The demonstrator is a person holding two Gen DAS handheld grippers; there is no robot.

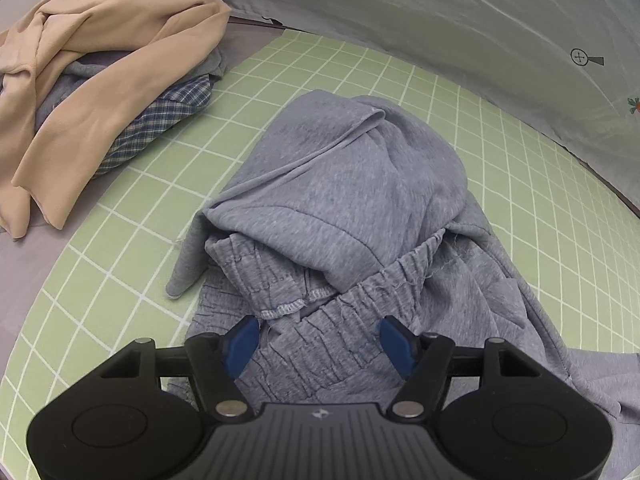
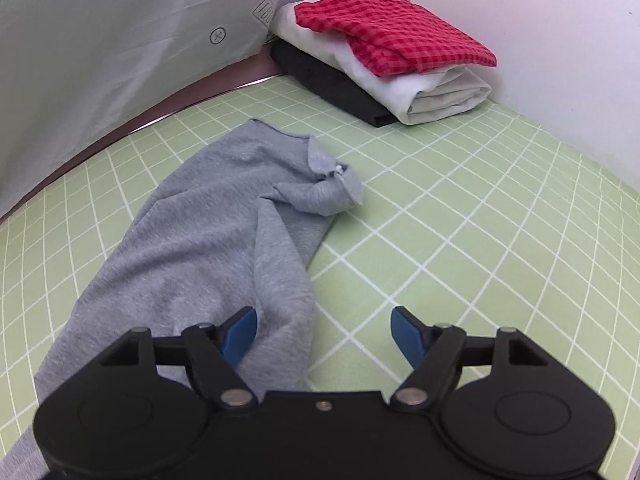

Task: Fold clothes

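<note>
Mostly green grid mat (image 1: pixel 360 80) filling both views, landmark for everything. Grey sweatpants (image 1: pixel 340 216) crumpled mid-mat, elastic waistband (image 1: pixel 360 300) nearest the left tongs (image 1: pixel 318 340), one pant leg (image 2: pixel 224 232) stretched across the mat in the right view. Unfolded pile off the mat's left edge: beige garment (image 1: pixel 100 60) over blue plaid shirt (image 1: pixel 160 124). Folded stack at the mat's far right corner: red checked cloth (image 2: pixel 392 32), white piece (image 2: pixel 432 92), black piece (image 2: pixel 332 84). Left tongs spread wide over the waistband, holding nothing. Right tongs (image 2: pixel 324 334) spread wide, empty, astride the leg's edge.
</note>
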